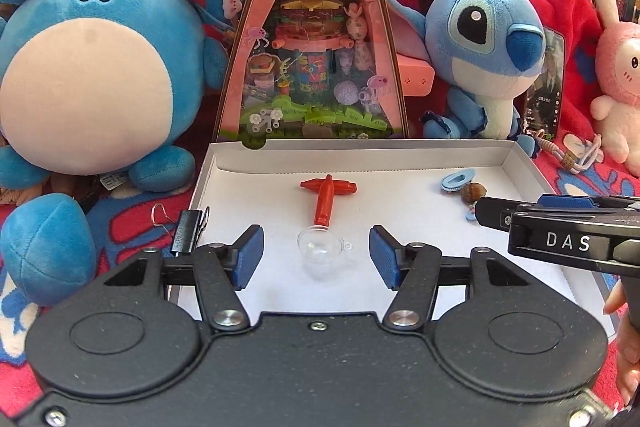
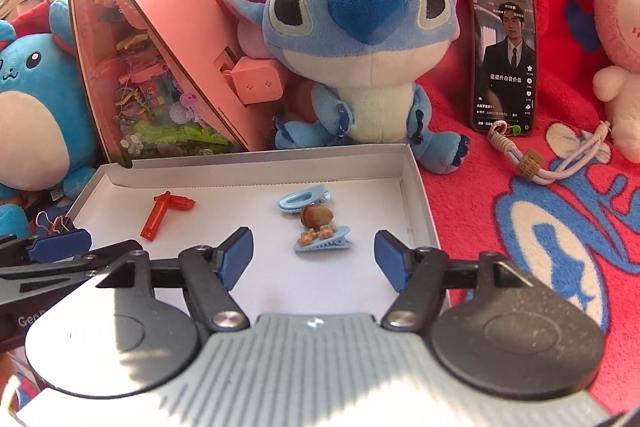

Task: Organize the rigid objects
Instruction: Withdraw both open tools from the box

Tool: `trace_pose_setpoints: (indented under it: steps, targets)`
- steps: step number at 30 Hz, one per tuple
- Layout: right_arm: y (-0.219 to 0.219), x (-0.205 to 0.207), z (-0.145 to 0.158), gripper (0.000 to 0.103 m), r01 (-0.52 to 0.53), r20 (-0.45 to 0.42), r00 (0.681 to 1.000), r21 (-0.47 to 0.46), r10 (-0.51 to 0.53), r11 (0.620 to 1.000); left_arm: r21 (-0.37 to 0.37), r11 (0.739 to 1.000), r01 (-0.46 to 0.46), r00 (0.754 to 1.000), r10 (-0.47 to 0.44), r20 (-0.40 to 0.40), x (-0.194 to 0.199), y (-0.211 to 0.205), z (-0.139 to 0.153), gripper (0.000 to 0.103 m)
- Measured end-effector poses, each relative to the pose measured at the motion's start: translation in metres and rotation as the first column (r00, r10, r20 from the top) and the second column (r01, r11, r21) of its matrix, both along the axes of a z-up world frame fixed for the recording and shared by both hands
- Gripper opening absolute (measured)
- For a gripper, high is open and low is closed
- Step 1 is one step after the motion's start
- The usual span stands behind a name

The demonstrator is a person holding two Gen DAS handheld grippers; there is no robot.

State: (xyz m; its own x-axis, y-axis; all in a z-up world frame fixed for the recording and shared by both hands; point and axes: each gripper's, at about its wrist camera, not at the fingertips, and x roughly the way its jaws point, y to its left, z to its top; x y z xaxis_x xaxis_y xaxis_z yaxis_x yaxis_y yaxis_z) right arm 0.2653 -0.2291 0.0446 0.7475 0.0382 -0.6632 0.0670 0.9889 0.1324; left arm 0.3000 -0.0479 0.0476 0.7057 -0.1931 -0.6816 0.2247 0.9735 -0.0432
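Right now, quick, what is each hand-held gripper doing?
Left hand-held gripper: open, holding nothing, above the clear ball in the white box.
Right hand-held gripper: open, holding nothing.

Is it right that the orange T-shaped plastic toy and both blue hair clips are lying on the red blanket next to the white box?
Not quite. The orange T-shaped plastic toy and both blue hair clips are lying inside the white cardboard box, not on the red blanket beside it. The right wrist view shows them all on the box floor.
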Motion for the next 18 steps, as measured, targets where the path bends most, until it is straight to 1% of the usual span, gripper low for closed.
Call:
trace_pose_setpoints:
  steps: [2, 4, 6, 13, 18]
  targets:
    - [0.000, -0.008, 0.005, 0.082, -0.003, 0.015, 1.000, -0.002, 0.003, 1.000, 0.010, 1.000, 0.004, 1.000, -0.004, 0.017, -0.008, 0.002, 0.004, 0.062]
    - [-0.002, -0.019, 0.010, 0.085, -0.006, 0.029, 1.000, 0.015, 0.006, 1.000, 0.013, 1.000, 0.010, 0.999, -0.010, 0.035, -0.017, 0.004, 0.008, 0.064]
    - [-0.004, -0.030, 0.015, 0.085, -0.021, 0.039, 0.999, 0.022, 0.020, 1.000, 0.005, 1.000, 0.013, 0.999, -0.014, 0.045, -0.027, 0.007, 0.012, 0.065]
    - [-0.004, -0.064, 0.033, 0.087, -0.054, 0.091, 0.994, -0.003, 0.054, 0.999, -0.015, 0.999, 0.029, 0.996, -0.028, 0.085, -0.063, 0.012, 0.026, 0.067]
    - [-0.002, -0.089, 0.038, 0.090, -0.069, 0.115, 0.991, -0.038, 0.073, 0.997, -0.036, 0.999, 0.038, 0.993, -0.033, 0.113, -0.091, 0.014, 0.032, 0.070]
